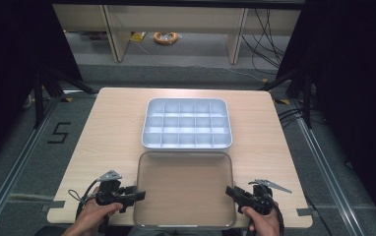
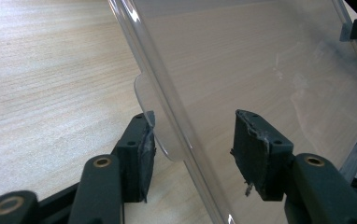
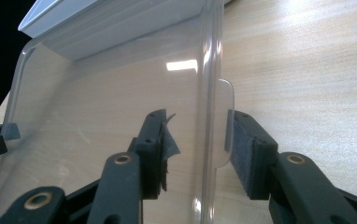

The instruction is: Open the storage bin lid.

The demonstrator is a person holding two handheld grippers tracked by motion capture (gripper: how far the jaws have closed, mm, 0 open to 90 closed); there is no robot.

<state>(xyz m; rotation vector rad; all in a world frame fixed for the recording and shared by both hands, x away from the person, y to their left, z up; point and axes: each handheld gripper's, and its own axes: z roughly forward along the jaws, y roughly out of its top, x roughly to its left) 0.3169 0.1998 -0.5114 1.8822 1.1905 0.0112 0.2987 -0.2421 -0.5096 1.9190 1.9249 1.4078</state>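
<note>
Clear rectangular plastic lid lies flat on the light wooden table in the high view, just in front of the empty white compartmented plastic tray, with nothing between them. Left gripper view: left gripper straddles the lid's rim tab, jaws apart, not pressing. Right gripper view: right gripper likewise straddles the opposite rim, jaws apart.

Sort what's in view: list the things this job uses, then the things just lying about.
In use:
clear lid
white divided tray
left tongs
right tongs

Lying about:
yellow cable coil on the floor
black cables
floor mark "5"
</note>
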